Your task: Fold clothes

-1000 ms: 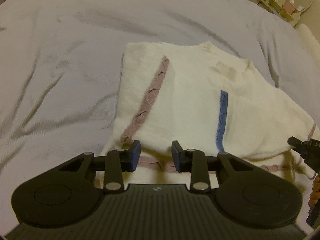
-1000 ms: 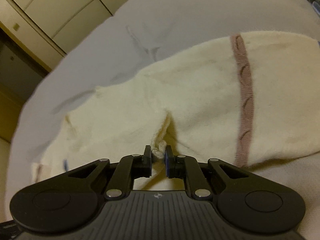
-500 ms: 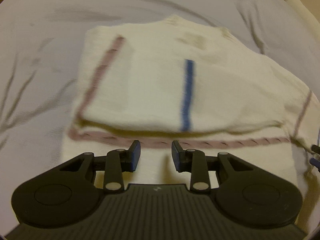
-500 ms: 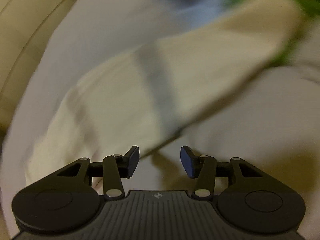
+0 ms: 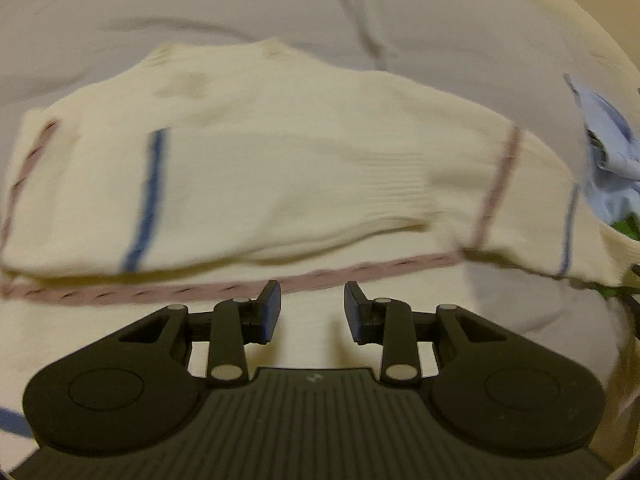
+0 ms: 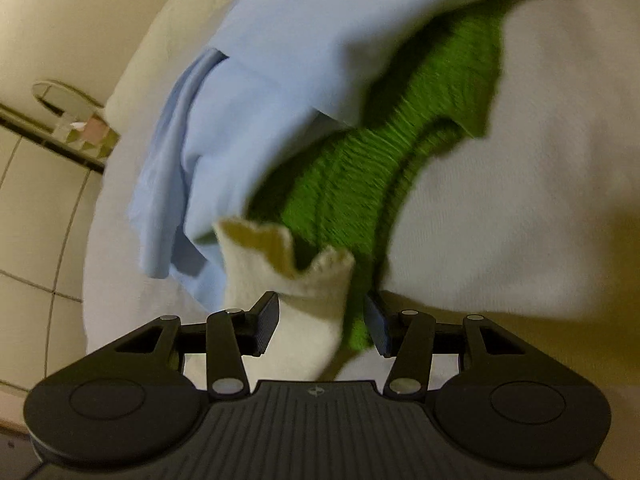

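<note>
The cream sweater (image 5: 280, 184) lies flat on the bed (image 5: 280, 12), partly folded: one layer is turned back over the body, its edge running left to right just beyond a pink stripe (image 5: 224, 284). Its long axis lies crosswise to the left gripper (image 5: 312, 310), which hovers low over the near part of the garment with its jaws spread and nothing between them. A blue stripe (image 5: 146, 200) crosses the folded layer on the left side; a sleeve stretches away to the right, toward the bed's right edge.

At that end the right gripper (image 6: 320, 322) is also spread. The cream cuff (image 6: 286, 276) stands up between its fingers, nearer the left one, but no pad presses it, so it is loose. Just behind the cuff lie a light blue cloth (image 6: 256, 92) and a green knit (image 6: 384, 160), both crumpled, the blue partly over the green.

The coming move likely turns on that sleeve: it points away from the body toward the right gripper, which is far the nearer to its cuff. The left gripper is nearer the body's front edge and could hold it down. To fold the sleeve in, the right gripper would have to close on the cuff and carry it leftward across the body, without catching the green knit touching the cuff's right side.
</note>
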